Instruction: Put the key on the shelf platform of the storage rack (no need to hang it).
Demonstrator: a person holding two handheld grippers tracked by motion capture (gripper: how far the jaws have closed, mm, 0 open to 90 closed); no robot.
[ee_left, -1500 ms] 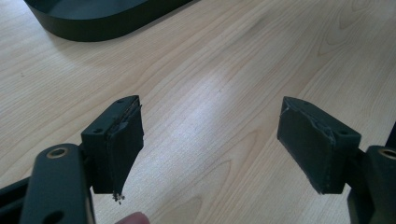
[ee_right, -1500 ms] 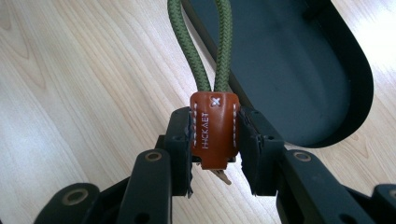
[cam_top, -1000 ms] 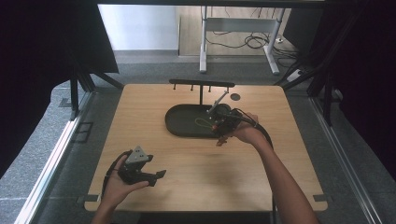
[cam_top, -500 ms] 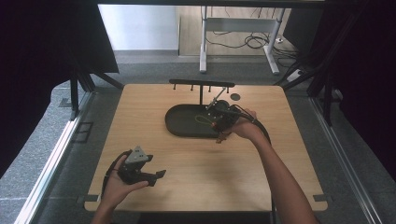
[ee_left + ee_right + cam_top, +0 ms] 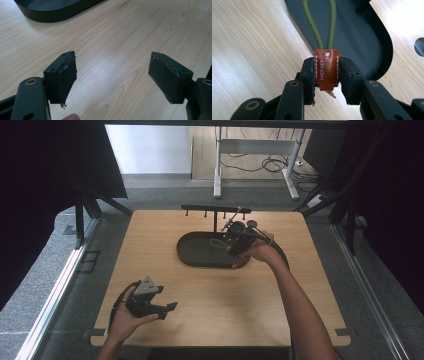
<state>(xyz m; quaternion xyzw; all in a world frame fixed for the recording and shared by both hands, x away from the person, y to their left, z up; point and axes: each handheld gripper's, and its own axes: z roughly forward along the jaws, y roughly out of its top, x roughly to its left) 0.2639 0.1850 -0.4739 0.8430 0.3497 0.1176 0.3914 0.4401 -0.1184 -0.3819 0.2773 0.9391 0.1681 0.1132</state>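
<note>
Fingers of my right gripper (image 5: 327, 77) clamp brown leather tab (image 5: 326, 71) of green cord loop (image 5: 319, 25); loop trails over black tray (image 5: 362, 37), far centre of table (image 5: 210, 305). Left gripper (image 5: 112, 77) idle, near left, jaws wide, holding nothing.

Risks: grip sits low on tab, so tug could slip it out; loop may snag tray rim or rack (image 5: 216, 211) behind tray.

Hard to tell: far end of loop cut off; something under tab hidden; rack pegs tiny in high view.
</note>
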